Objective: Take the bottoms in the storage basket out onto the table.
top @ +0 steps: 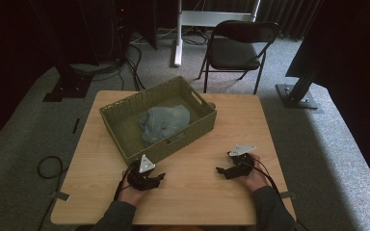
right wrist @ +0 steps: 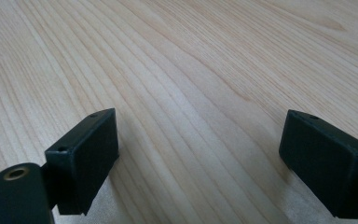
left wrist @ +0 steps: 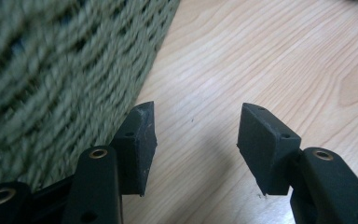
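Note:
A green woven basket [top: 125, 115] stands on the wooden table [top: 231, 120] with a pale blue-grey cloth [top: 164, 122] bundled inside it. My left gripper [top: 160, 177] rests low over the table just in front of the basket's near corner, jaws open with bare wood between them. In the left gripper view the basket wall [left wrist: 51, 70] runs along the left, close beside the left pad [left wrist: 140, 140]. My right gripper [top: 220, 170] sits at the front right of the table, pointing left, open. In the right gripper view its pads [right wrist: 88, 154] stand wide apart over bare wood [right wrist: 191, 93].
A black folding chair [top: 238, 48] stands on the grey carpet beyond the table. A white stand leg [top: 177, 33] and dark equipment bases with cables [top: 72, 82] are at the back. A metal frame foot [top: 296, 94] is at the right.

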The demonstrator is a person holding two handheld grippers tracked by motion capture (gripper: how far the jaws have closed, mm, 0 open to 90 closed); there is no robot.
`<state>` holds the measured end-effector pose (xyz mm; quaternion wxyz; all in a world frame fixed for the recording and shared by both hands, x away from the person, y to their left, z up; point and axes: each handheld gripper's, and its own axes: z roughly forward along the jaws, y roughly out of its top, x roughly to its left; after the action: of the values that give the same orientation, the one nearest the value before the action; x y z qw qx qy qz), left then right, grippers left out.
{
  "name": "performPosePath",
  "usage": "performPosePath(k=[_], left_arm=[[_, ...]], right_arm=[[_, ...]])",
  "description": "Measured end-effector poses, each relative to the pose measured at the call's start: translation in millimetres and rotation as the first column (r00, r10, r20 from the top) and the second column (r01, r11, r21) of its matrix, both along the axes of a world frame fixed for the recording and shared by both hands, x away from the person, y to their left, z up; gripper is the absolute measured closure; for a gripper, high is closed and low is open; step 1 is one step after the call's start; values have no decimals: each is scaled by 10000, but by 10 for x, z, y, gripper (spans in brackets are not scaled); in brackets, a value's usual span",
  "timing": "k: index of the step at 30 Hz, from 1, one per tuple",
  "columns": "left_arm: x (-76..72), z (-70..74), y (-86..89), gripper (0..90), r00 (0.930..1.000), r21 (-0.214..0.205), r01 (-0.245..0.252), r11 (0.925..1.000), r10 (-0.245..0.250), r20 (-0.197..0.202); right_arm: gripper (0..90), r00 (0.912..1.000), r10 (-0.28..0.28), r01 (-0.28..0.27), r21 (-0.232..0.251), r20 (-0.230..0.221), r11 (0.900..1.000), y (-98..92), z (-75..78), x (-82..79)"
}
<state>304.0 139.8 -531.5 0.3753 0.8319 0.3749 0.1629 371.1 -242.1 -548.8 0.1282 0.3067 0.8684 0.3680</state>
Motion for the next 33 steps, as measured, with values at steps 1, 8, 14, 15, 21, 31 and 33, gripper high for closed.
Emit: performPosePath(k=[1, 8, 14, 15, 21, 31, 33], left_arm=[[-4, 20, -2, 466, 10000, -21, 19, 10000, -18, 58], [-38, 172, 23, 470, 9996, -78, 138, 9999, -136, 240], [-49, 267, 20, 470, 9990, -122, 255, 9996, -250, 361], [-46, 286, 20, 469, 9989, -125, 309, 9994, -304, 359], [-27, 419, 30, 462, 9982, -203, 485, 9986, -478, 366], [52, 641, 64, 456, 9964, -72, 603, 9982, -598, 597], [75, 675, 69, 456, 9961, -91, 614, 9981, -607, 643]], right_arm=[[114, 10000, -7, 7, 0, 0, 10000, 0, 0, -1], [115, 10000, -25, 25, -4, 16, 10000, 0, 0, -3], [115, 10000, -40, 40, 0, 18, 10000, 1, 0, -4], [115, 10000, -52, 52, -3, 16, 10000, 1, 0, -5], [115, 10000, -81, 81, 2, 11, 10000, 1, 0, -8], [116, 9999, -110, 110, 9, 7, 9999, -7, 0, -15], [118, 9999, -107, 107, 10, 37, 9999, -11, -1, -16]])
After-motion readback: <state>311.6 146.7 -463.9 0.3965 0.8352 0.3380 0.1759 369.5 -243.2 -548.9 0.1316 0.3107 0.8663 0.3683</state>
